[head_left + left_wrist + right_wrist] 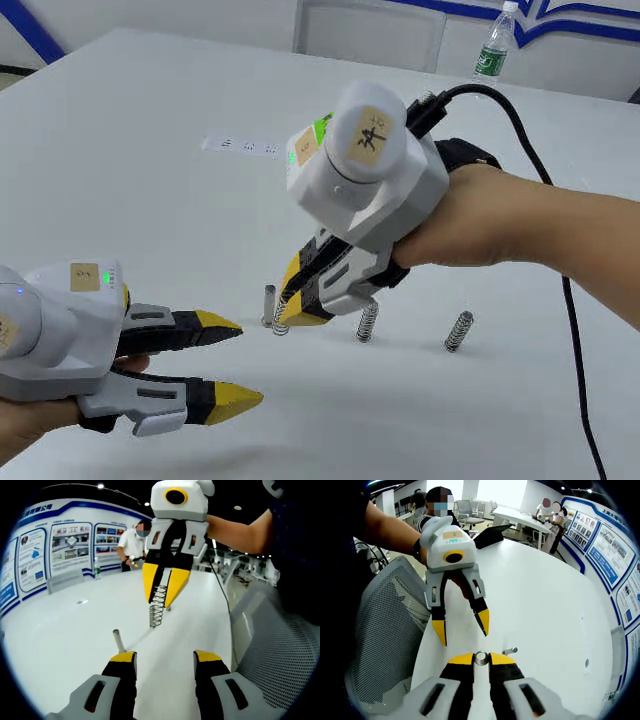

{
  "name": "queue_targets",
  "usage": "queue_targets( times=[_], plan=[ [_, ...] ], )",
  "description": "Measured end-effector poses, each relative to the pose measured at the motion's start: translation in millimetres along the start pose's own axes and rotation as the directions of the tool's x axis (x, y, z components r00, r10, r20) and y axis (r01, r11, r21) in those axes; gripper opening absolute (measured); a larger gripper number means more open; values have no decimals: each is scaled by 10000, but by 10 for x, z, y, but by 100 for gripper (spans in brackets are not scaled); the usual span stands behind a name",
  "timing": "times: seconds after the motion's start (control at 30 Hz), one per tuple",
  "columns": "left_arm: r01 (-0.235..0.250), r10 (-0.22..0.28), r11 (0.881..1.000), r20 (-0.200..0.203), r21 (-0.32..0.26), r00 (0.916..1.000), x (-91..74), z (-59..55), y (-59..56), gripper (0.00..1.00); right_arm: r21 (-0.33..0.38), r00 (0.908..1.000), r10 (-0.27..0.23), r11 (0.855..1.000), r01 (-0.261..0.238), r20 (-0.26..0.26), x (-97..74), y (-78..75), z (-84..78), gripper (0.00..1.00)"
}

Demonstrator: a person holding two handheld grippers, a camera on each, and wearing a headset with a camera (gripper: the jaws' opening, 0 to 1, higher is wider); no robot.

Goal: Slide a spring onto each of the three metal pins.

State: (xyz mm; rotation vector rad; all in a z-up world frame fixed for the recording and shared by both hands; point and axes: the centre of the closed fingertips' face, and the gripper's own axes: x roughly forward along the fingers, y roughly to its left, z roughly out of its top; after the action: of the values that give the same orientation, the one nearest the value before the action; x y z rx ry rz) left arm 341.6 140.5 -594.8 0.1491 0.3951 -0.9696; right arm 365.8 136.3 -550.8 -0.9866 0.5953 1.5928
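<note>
While I hold left gripper (250, 362) low at near left, jaws gape wide, nothing between them. Just beyond, right gripper (290, 314) points down at surface (120, 200), jaws pinched tight on held spring (280, 326), which hangs below tips with lower end close to surface. Metal pin (268, 304) stands upright just left of it; contact, I cannot tell. Further right, second spring (368, 322) and third spring (459, 331) stand tilted, apart from each other. Water bottle (493, 45) at far edge.
</note>
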Motion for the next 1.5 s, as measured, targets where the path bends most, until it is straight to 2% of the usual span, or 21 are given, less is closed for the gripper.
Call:
queue_targets(
  times=[0.07, 0.3, 0.5, 0.67, 0.9, 1.5],
  plan=[
    [-56, 56, 10000, 1, -28, 10000, -11, -7, 11, 48, 42, 10000, -73, 10000, 73, -52, 2, -103, -20, 12],
    [-138, 138, 9997, -16, -182, 9999, -24, -31, 25, 52, 210, 9994, -332, 9992, 335, -137, 6, -284, -36, 12],
    [-139, 137, 9993, -69, -361, 9999, -16, -51, 26, 56, 390, 9985, -524, 9978, 531, -177, 101, -456, -20, 12],
    [-179, 176, 9993, -83, -341, 9998, -24, -48, 30, 57, 480, 9979, -534, 9973, 551, -355, 184, -540, -44, 12],
    [-190, 187, 9992, -83, -341, 9998, -38, -50, 22, 58, 731, 9981, -424, 9963, 457, -456, 277, -599, -61, 12],
    [-195, 187, 9984, -152, -523, 9997, -65, -112, 10, 60, 853, 9970, -179, 9961, 243, -752, 432, -600, -111, 12]
  ],
)
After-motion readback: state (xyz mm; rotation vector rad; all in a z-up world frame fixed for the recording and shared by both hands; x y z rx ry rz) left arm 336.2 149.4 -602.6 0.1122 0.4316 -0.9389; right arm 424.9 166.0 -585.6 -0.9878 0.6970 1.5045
